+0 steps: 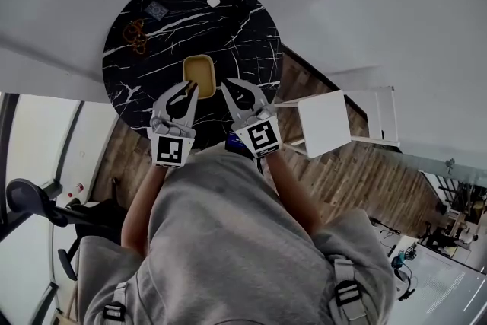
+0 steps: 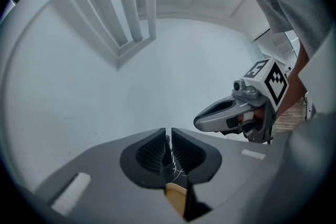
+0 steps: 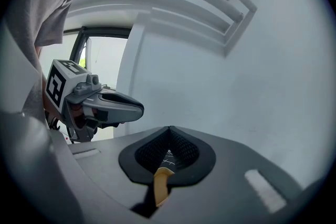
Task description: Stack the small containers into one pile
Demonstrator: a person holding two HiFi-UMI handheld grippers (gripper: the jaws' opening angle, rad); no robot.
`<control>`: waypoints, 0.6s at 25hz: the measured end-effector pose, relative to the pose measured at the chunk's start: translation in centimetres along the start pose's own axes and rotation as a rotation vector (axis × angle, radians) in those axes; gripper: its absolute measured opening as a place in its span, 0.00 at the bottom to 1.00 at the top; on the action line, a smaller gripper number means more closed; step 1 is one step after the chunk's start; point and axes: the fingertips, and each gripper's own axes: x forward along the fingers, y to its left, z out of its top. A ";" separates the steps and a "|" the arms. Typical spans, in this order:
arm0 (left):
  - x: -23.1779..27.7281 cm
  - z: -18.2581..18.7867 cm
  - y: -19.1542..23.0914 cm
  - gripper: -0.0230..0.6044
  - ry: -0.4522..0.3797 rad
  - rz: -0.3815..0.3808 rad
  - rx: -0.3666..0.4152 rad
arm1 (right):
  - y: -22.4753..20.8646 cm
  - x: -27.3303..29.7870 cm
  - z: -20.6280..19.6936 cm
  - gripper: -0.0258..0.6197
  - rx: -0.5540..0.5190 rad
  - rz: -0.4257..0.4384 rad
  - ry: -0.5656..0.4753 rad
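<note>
A small yellow container [image 1: 198, 74] sits on the round black marble table [image 1: 243, 27], near its front edge. Both grippers hang above the table, just in front of the container. The left gripper [image 1: 192, 86] points at its left side, and its ribbed pads [image 2: 152, 150] stand a narrow slit apart with nothing between them. The right gripper [image 1: 226, 85] points at its right side, jaws shut and empty. In the left gripper view a strip of the container [image 2: 176, 199] shows below the jaws. The right gripper view shows the same below its gripper [image 3: 169, 131].
An orange-brown tangle [image 1: 135, 36], a grey patch [image 1: 157, 9] and a small white item [image 1: 213, 1] lie on the table's far half. A white stool [image 1: 327, 122] stands right of the table on the wooden floor. A black office chair [image 1: 30, 202] is at lower left.
</note>
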 end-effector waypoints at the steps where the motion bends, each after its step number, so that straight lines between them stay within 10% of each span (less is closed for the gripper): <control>1: 0.0 -0.3 0.0 0.09 -0.002 -0.006 0.032 | 0.0 0.0 -0.1 0.06 0.005 0.000 0.008; 15: 0.3 -1.4 -0.5 0.09 0.004 -0.079 0.029 | 1.5 1.4 -1.3 0.06 -0.033 0.024 0.073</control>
